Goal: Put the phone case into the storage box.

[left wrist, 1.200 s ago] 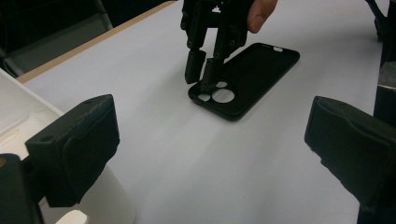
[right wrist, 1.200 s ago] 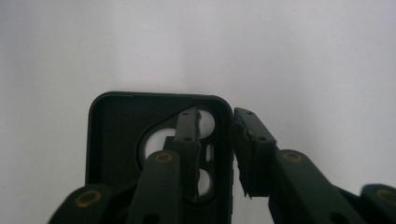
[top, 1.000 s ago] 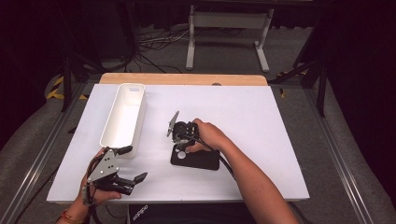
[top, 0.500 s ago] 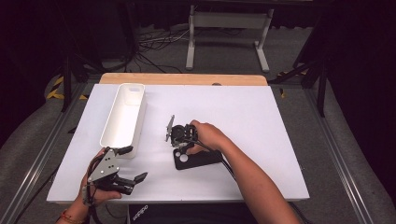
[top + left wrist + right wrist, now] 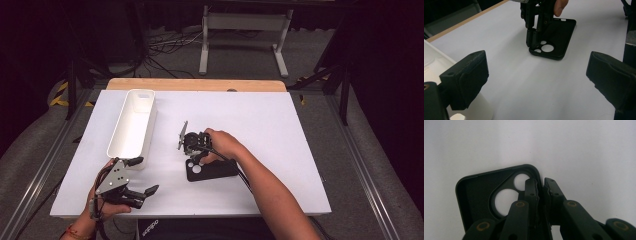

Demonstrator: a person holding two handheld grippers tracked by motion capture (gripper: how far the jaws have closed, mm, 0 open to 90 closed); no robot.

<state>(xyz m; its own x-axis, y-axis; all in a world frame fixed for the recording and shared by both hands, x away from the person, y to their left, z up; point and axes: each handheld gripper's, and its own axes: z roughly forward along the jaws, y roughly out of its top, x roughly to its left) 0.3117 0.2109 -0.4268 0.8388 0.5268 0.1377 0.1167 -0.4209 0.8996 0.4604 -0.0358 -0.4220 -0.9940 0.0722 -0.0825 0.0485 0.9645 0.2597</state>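
Note:
A black phone case [image 5: 216, 171] lies open side up on the white table [image 5: 280, 125], with its camera cutouts at its left end. My right gripper [image 5: 195, 156] points down at that end. Its jaws have just been closing and now pinch the case's side wall beside the cutouts [image 5: 503, 202]; the right gripper [image 5: 540, 185] is shut on that rim. The left gripper view shows the case [image 5: 560, 37] and the right gripper [image 5: 533, 43] standing on its corner. My left gripper [image 5: 144, 175] rests near the front left edge, jaws wide open and empty [image 5: 536, 82].
A long white bin [image 5: 131, 124] stands at the left of the table, just beyond my left gripper, and its rim shows in the left gripper view [image 5: 432, 62]. A wooden strip [image 5: 195, 84] runs along the table's far edge. Cables and a stand lie on the floor beyond.
The right gripper's jaws have closed onto the case's rim, and the case has turned slightly under them. The left gripper has not moved.

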